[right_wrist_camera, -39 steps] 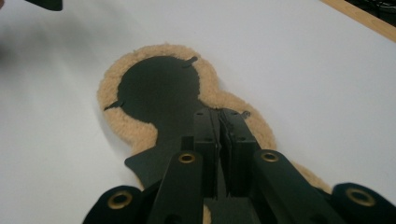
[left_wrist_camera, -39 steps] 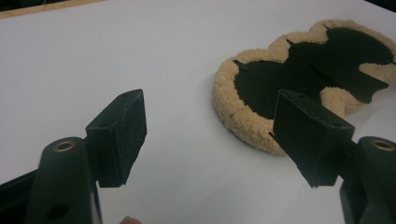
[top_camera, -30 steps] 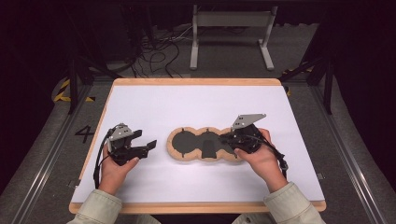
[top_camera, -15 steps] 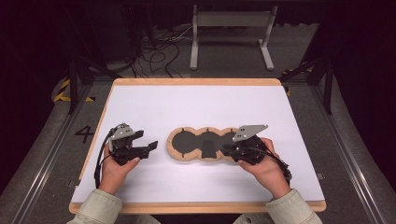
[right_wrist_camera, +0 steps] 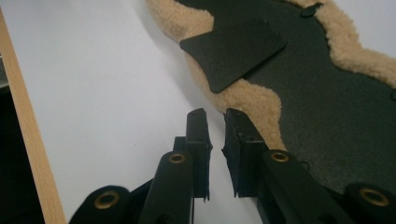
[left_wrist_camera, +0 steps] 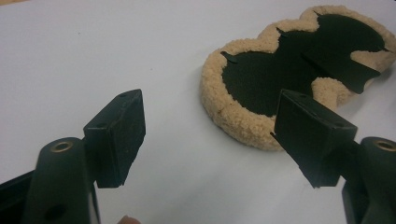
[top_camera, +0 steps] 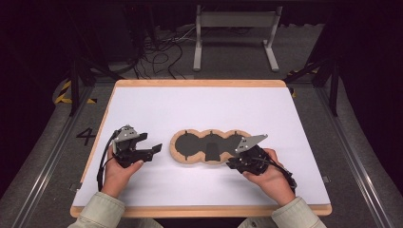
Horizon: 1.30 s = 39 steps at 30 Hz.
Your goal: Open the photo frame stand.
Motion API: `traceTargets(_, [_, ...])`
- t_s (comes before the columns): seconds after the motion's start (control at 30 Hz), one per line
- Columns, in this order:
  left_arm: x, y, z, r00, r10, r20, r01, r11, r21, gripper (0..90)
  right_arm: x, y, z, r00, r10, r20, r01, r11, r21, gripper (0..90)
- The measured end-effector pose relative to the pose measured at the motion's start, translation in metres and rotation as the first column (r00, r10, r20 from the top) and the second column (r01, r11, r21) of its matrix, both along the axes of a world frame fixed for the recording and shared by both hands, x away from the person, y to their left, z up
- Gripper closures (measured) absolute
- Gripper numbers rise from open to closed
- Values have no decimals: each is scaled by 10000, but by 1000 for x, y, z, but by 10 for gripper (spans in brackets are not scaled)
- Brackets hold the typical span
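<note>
A: Our tan fleece three-lobed pad with black lining (top_camera: 209, 147) lies mid-table, nearer the front edge. Right gripper (right_wrist_camera: 215, 122) fingers nearly clenched, grasping nothing.

B: Left gripper (left_wrist_camera: 210, 126) is released; we'd pinch the fleece rim, not the loose flap.

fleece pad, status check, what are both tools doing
Left tool open, hovering apart from the fleece pad. Right tool nearly shut, empty, at the pad's near edge by the black flap. Pad flat on white table, nothing in the way.

Dark room, grey floor (top_camera: 47, 156), metal stand (top_camera: 235, 33)
</note>
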<state>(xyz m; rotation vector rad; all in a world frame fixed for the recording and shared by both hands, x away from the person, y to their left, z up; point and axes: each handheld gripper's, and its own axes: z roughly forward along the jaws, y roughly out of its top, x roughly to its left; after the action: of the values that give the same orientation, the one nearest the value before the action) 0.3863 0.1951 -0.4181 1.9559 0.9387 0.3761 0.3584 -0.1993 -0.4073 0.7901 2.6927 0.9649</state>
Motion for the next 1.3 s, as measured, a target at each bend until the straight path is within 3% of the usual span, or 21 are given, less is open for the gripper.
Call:
traceTargets(0.63, [-4,1,-4,9999,-71,-130,73,9998,179,254,11,20,-27,9994,275,-216,-283,9989,-387,900])
traceTargets(1.0, [-8,4,-5,9999,-2,-152,5,9998,195,251,16,23,-26,10000,51,2,-51,9998,-166,900])
traceTargets(1.3, [-8,1,-6,9996,-184,-202,189,9994,274,253,16,19,-17,9996,-197,214,186,9986,503,900])
